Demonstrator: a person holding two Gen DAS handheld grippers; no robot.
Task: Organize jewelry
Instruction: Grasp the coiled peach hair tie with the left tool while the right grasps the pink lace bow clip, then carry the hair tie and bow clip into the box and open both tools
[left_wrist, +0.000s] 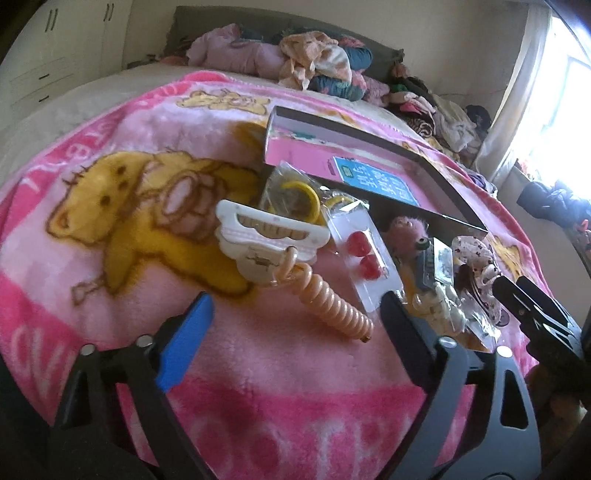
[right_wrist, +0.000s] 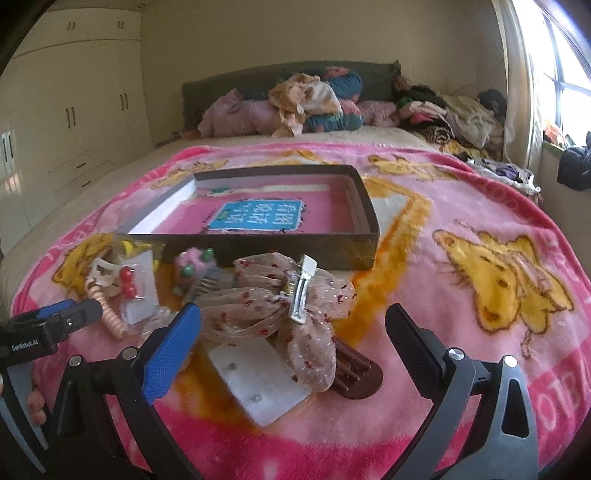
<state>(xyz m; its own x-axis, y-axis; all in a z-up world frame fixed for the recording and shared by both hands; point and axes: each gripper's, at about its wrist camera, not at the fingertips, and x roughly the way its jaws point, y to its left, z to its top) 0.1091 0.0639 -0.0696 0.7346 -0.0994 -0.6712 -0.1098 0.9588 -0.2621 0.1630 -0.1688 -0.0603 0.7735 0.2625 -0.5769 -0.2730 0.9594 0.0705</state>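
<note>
My left gripper (left_wrist: 295, 321) hovers open over the pink blanket. A peach spiral hair tie (left_wrist: 332, 306) lies between its fingers, untouched. Just beyond it are a white hair claw (left_wrist: 266, 236), bagged yellow bangles (left_wrist: 295, 195) and a card of red earrings (left_wrist: 364, 254). My right gripper (right_wrist: 295, 332) is open above a beige dotted bow (right_wrist: 280, 306) with a silver clip (right_wrist: 303, 291). Under the bow lie a white earring card (right_wrist: 258, 376) and a brown comb clip (right_wrist: 358, 373). Behind the pile stands a shallow dark box (right_wrist: 364, 243) with a pink book in it.
The pink bear blanket (right_wrist: 461, 206) covers the bed. A pink fuzzy toy (right_wrist: 192, 264) sits by the box's front wall. Piled clothes (right_wrist: 317, 99) line the headboard. Cream wardrobes (right_wrist: 74, 92) stand on the left and a window (right_wrist: 569, 74) on the right.
</note>
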